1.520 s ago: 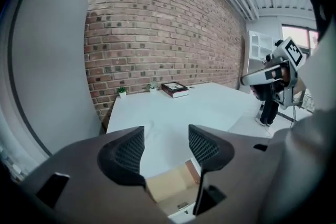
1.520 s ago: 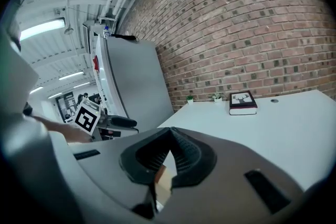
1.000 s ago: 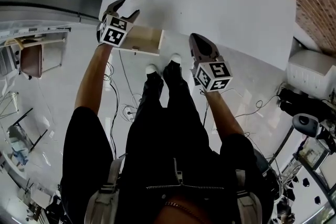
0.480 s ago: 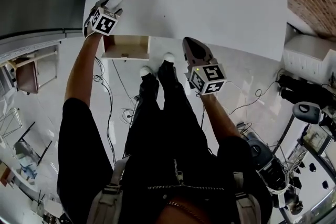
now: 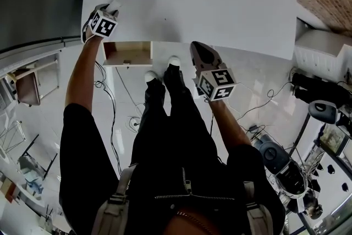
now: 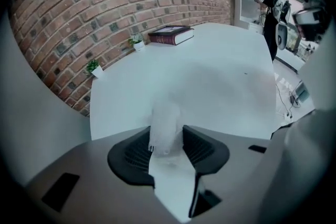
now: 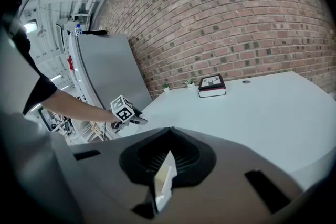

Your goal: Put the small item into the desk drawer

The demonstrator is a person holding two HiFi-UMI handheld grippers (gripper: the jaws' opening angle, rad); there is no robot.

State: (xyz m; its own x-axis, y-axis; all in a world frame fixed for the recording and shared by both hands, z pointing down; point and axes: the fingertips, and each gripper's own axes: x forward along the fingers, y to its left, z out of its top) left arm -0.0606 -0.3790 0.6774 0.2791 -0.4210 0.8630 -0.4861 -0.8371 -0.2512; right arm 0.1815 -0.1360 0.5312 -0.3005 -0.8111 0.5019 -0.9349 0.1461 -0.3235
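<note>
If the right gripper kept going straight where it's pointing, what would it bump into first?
Most likely the white desk top, near its front edge. The right gripper aims slightly down at it with nothing between; the book sits far at the back. Depth is hard to judge.

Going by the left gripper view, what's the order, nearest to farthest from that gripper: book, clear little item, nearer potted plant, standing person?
1. Clear little item: between the left gripper's fingers, which have just been closing.
2. Nearer potted plant: left, by the wall.
3. Book: far end of the desk.
4. Standing person: far right, beyond the desk.
</note>
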